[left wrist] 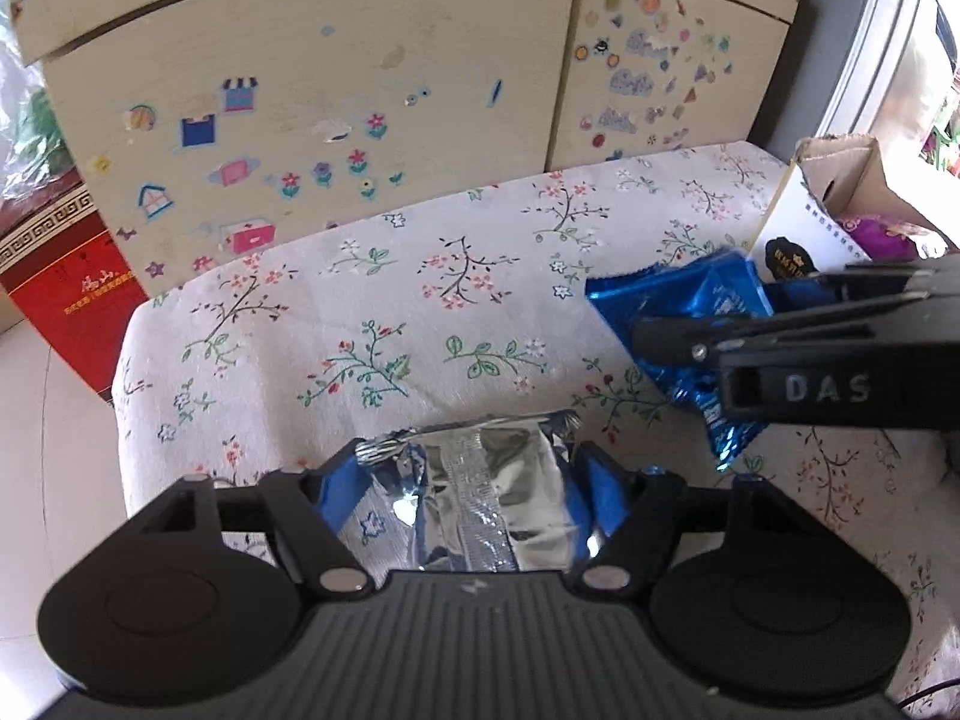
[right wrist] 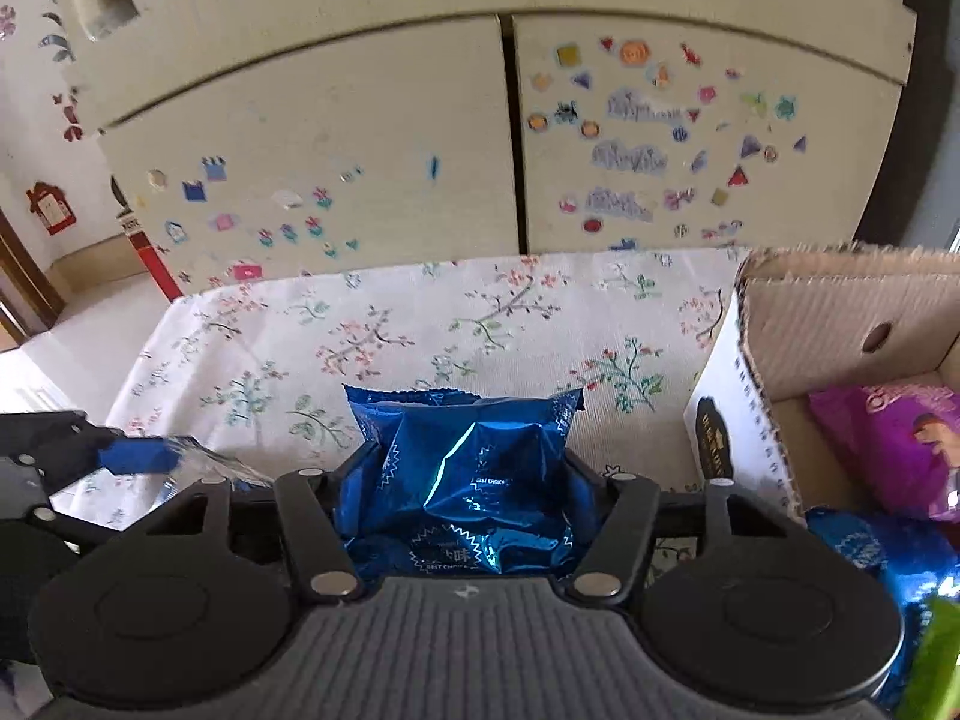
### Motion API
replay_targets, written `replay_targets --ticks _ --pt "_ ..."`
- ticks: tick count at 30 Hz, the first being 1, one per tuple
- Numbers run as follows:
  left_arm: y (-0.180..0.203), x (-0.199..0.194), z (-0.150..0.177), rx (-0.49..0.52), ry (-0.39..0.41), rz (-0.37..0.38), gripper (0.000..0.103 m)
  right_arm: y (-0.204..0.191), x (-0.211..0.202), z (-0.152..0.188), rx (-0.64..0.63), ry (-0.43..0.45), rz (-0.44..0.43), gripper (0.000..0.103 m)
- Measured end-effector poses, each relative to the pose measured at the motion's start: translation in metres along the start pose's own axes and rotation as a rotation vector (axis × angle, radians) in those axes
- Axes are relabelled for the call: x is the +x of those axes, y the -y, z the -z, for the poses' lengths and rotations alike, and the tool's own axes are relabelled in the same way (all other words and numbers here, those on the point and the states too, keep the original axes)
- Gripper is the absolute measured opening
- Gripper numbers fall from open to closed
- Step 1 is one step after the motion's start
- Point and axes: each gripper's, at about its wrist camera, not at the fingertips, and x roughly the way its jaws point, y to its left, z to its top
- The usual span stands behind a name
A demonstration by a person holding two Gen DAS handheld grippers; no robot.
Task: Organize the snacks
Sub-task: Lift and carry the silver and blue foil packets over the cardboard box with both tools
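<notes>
Matte black plastic left gripper point(left wrist: 474, 480) with blue finger pads, silver pivot screws, ribbed grey base at lower frame, matching black right gripper point(right wrist: 468, 474), "DAS" lettering at right.

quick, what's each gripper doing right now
left gripper: closed on the silver snack packet.
right gripper: closed on the blue snack packet.
</notes>
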Motion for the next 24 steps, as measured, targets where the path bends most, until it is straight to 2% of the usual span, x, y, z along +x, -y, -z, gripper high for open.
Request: replay_targets --ticks 4,10,15,17,21,24 --pt "0.005 -0.017 0.0 -0.002 0.02 -0.016 0.067 -0.001 -0.022 -0.003 -0.02 0.042 0.012 0.068" --pt "0.009 -0.047 -0.005 -0.048 0.072 -0.017 0.054 0.004 -0.065 -0.003 -0.026 0.096 0.026 0.068" --pt "0.009 -0.053 0.0 -0.076 0.078 -0.012 0.054 0.009 -0.088 0.006 -0.002 0.1 0.034 0.068" --pt "0.006 -0.049 0.004 -0.092 0.062 -0.004 0.059 0.012 -0.091 0.011 0.011 0.093 0.037 0.068" --pt "0.003 -0.043 0.011 -0.117 0.042 -0.022 0.079 0.017 -0.084 0.014 0.038 0.063 0.031 0.068" --pt "0.001 -0.036 0.013 -0.161 -0.001 -0.011 0.084 0.018 -0.078 0.014 0.067 0.039 0.01 0.068"
